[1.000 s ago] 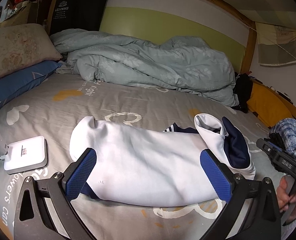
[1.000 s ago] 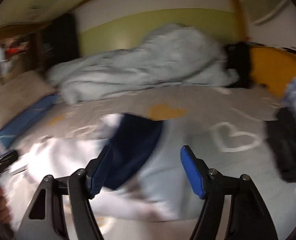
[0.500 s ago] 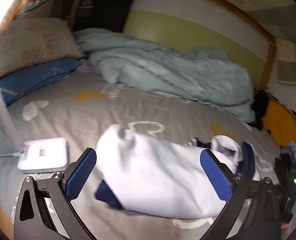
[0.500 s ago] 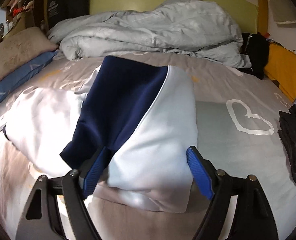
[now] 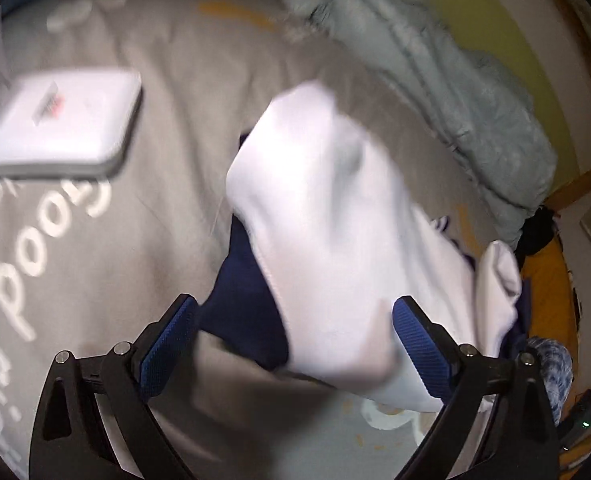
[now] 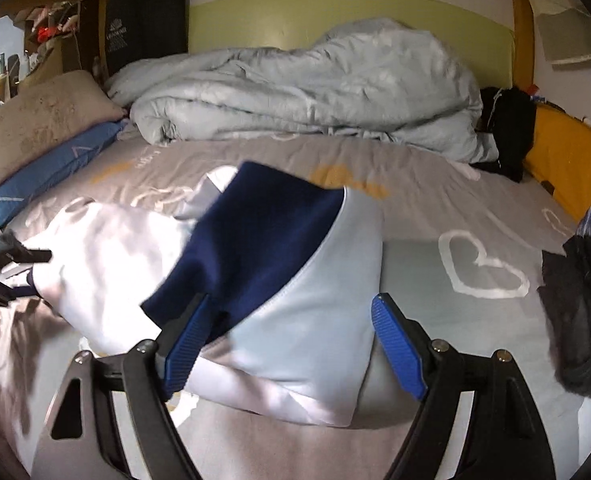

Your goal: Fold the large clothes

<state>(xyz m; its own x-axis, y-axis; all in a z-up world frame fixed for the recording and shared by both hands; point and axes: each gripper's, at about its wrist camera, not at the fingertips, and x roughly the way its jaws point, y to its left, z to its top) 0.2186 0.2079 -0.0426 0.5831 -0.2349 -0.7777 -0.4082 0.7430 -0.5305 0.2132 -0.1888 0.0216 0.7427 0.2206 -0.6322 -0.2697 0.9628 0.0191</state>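
A white and navy garment (image 6: 279, 280) lies partly folded on a grey bedsheet (image 6: 435, 208), filling the centre of both wrist views. In the left view, which is blurred, the left gripper (image 5: 295, 344) sits at the lower centre with its jaws wide but closing; the garment's white end and navy underside lie between its blue pads, which do not seem to press the cloth. In the right view, the right gripper (image 6: 291, 344) stands spread at the lower centre, astride a folded corner of navy and pale cloth, gripping nothing. A white box (image 5: 59, 120) rests on the sheet at upper left of the left view. A pale quilt (image 6: 315, 92) is bunched along the top of the right view. The garment looks soft, light and limp, likely to sag and slip when lifted. Pinching a doubled edge or corner near each end would probably hold best.
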